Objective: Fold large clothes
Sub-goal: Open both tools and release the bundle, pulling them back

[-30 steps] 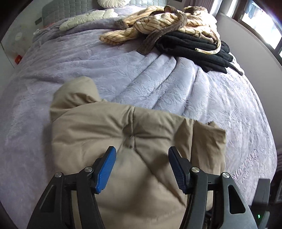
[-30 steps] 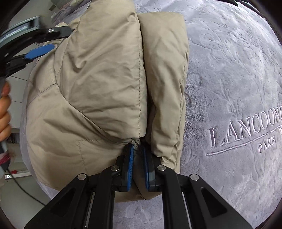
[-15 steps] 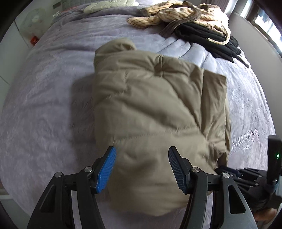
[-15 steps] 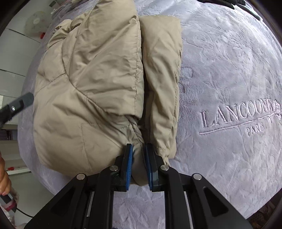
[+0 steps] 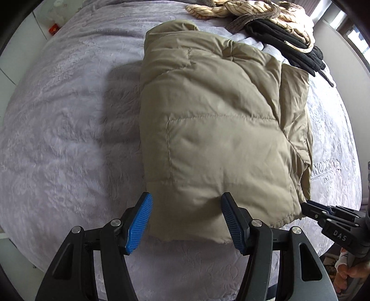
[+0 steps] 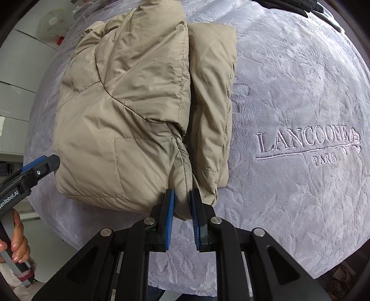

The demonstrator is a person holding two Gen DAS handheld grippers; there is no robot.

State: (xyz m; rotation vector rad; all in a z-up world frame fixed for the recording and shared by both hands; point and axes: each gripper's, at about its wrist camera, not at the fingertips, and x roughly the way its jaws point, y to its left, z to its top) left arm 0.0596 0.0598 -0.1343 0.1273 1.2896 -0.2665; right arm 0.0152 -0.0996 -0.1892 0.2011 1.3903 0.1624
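On the left, the left hand-held gripper (image 5: 186,220) hangs with its blue pads spread wide at the near edge of the tan puffer jacket (image 5: 219,129), holding nothing — the right pad looks to be just touching the fabric, though contact is hard to confirm. The jacket lies folded into a thick, roughly rectangular bundle in the middle of the bed (image 5: 64,139), with a narrower folded strip lying along its right side.

Further right, the right hand-held gripper (image 6: 181,214) is nearly closed, its pads pinching a bunched edge of the jacket (image 6: 129,115) at the near corner where the main bundle meets that strip.

The fold itself looks close to done — this reads as the tidying stage. The next move probably calls for the right gripper to let go of the pinched edge once it sits flat, without dragging the slippery, puffy layers out of line; the padding may spring back when released.

The bed carries a grey plush cover embossed with a leafy pattern and stitched lettering (image 6: 307,143) on the right. At the far end lies a heap of other clothes (image 5: 272,20), striped cream and black, apparently waiting their turn. A window (image 5: 356,34) shows at the far right edge.
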